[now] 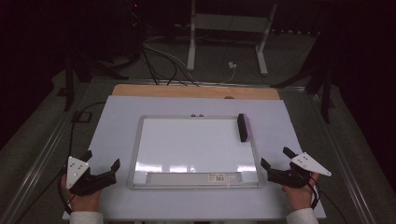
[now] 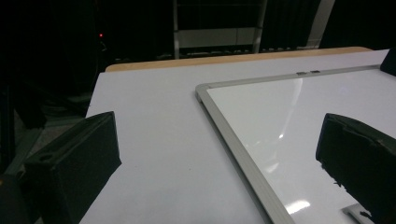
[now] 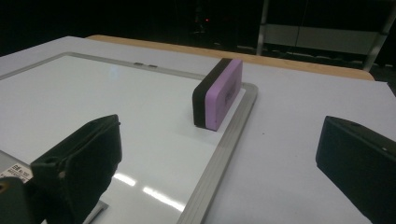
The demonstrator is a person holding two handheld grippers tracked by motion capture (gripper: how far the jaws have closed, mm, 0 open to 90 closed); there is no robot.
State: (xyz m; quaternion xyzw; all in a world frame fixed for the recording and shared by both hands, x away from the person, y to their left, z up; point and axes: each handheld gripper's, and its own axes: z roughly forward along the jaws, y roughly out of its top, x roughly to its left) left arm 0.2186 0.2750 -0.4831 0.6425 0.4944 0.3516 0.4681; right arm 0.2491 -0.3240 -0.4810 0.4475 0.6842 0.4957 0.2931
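A person stands at the near edge of the tabletop (image 1: pixel 116 116) with a hand-held gripper in each hand, and both wait just off the whiteboard (image 1: pixel 187 144), one at each of its near corners. The left hand-held gripper (image 1: pixel 101 159) has its jaws spread wide with nothing between them, and the right hand-held gripper (image 1: pixel 276 157) is spread and empty too. The eraser (image 1: pixel 243 127) sits at the board's far right corner, standing on one long narrow edge just inside the aluminium frame, its long axis running away from the person, roughly along the board's right rail. It lies ahead of the right hand-held gripper and slightly inward of it, while the left one is well apart from it across the whole width of the board, so the right hand looks the natural one to reach for it. From the right gripper view the eraser (image 3: pixel 219 93) is a blocky slab with rounded corners, a matt purple body backed by a black felt layer. The board's surface is glossy white and clean, catching the ceiling lights, with a shallow pen tray (image 1: pixel 187 178) along its near edge; the tabletop covering is a dull pale sheet.
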